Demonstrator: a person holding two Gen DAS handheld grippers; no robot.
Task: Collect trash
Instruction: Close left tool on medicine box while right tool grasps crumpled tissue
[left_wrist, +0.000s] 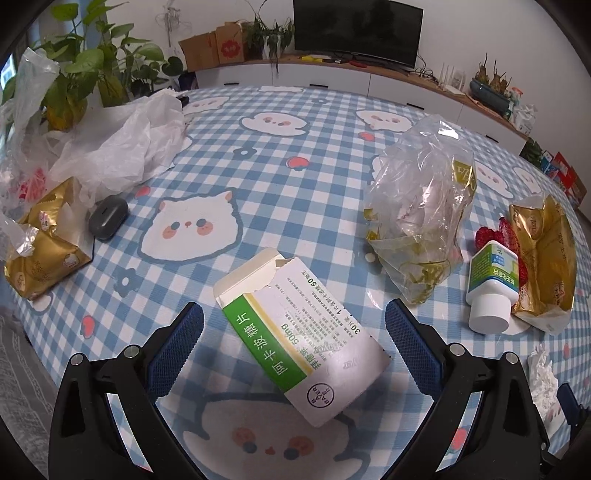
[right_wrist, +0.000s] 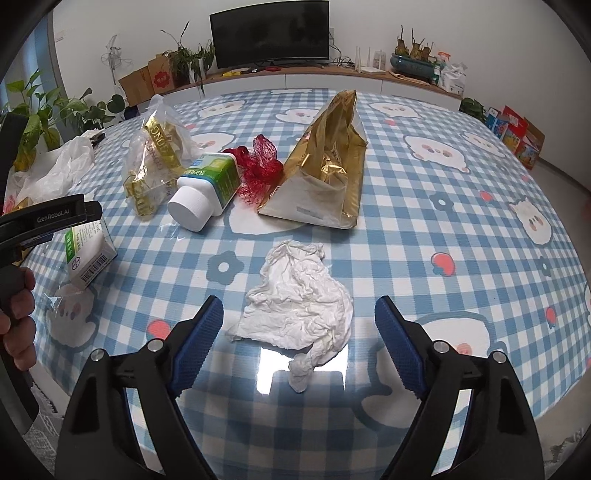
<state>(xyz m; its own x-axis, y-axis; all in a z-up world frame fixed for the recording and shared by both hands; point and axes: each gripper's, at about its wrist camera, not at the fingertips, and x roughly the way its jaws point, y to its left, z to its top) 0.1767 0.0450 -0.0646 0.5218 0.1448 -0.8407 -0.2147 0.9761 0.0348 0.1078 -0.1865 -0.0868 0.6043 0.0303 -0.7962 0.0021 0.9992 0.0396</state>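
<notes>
A torn-open white and green cardboard medicine box (left_wrist: 299, 332), printed "50mg", "BAYER" and Chinese characters, is seen lying flat on the blue-and-white checked tablecloth (left_wrist: 295, 192) in the lower centre of the left wrist view, between the spread, empty fingers of the left gripper (left_wrist: 293, 332). At right centre of that frame a clear crumpled plastic bag (left_wrist: 421, 206) holding gold-printed wrappers is seen, with a white plastic bottle with a green label (left_wrist: 493, 284) lying on its side lower right, beside a gold foil bag (left_wrist: 543, 258).

In the right wrist view a crumpled white paper tissue (right_wrist: 299, 314) is found at lower centre, between the released, empty fingers of the right gripper (right_wrist: 299, 332). "GenRobot.AI" can be read on the other gripper's body at the left edge. The gold foil bag stands open at upper centre with folded gold foil inside, red mesh netting (right_wrist: 260, 166) just left of it.
</notes>
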